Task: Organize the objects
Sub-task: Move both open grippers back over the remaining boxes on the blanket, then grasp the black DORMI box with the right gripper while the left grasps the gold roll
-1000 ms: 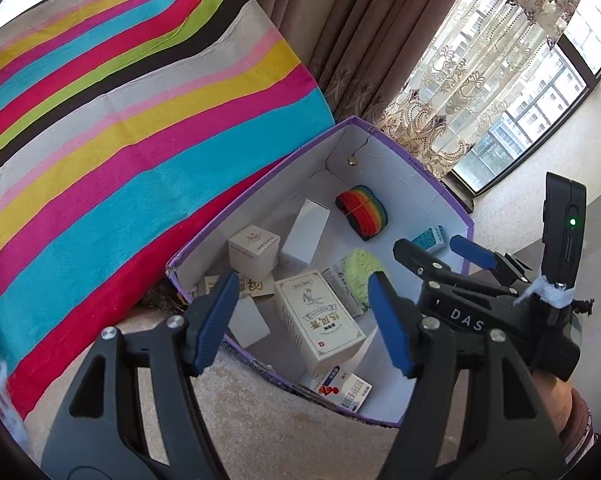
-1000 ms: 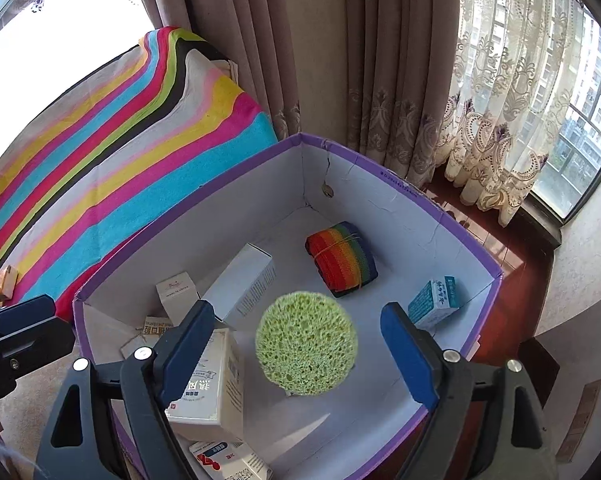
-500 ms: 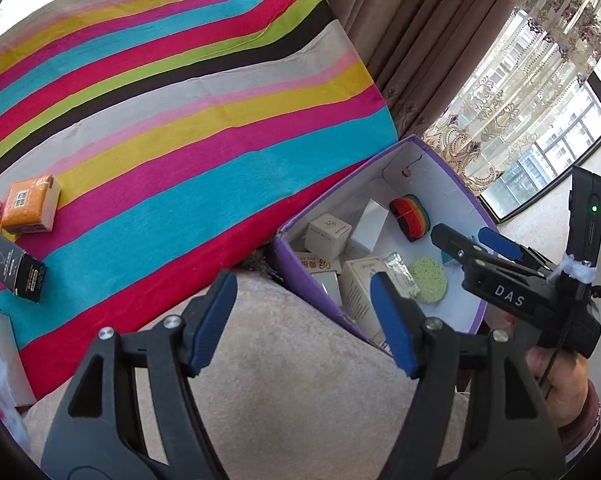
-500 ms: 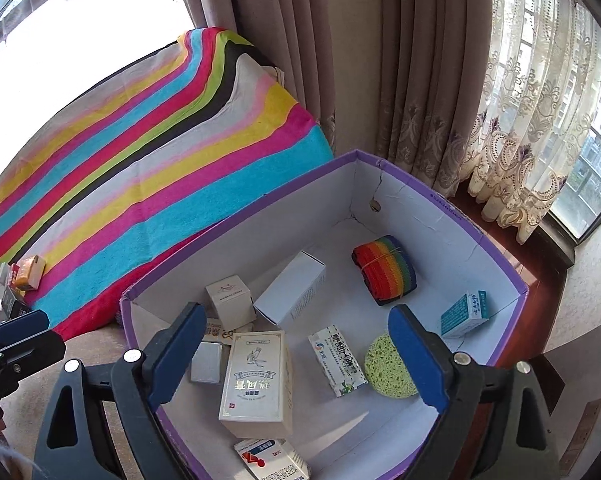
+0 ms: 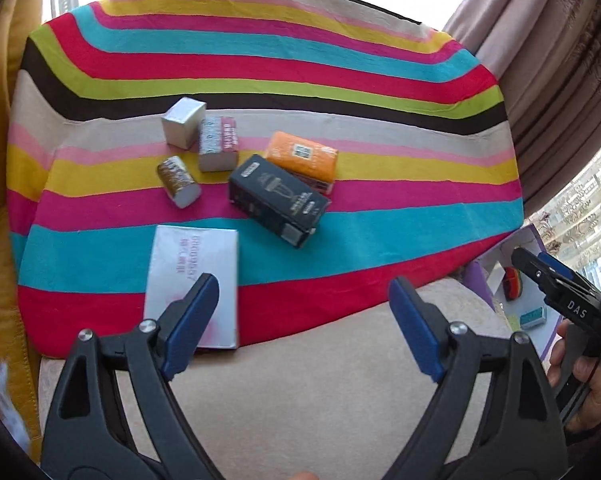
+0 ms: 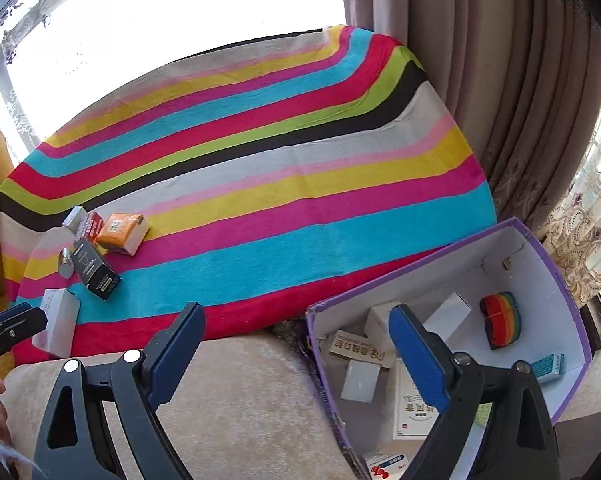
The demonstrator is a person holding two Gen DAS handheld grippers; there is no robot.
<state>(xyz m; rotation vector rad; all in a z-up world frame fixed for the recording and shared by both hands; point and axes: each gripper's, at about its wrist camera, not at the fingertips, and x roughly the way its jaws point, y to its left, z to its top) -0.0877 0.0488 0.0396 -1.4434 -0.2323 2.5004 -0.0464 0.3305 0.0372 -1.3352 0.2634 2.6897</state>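
- The striped blanket [image 5: 260, 80] fills the far view.
- A purple box [image 6: 556, 280] sits right, holding small cartons.
- The pink-white box [image 5: 192, 272] lies nearest the left gripper [image 5: 300, 316], which gapes empty.
- The right gripper [image 6: 296, 352] gapes too, empty.
- The black box [image 5: 276, 200] touches the orange pack [image 5: 304, 156].

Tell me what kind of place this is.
Probably a home living room or bedroom by a window: a multicoloured striped knit blanket over beige upholstered seating, brownish pleated curtains with lace sheers, and a purple-edged white cardboard box of small household packages.
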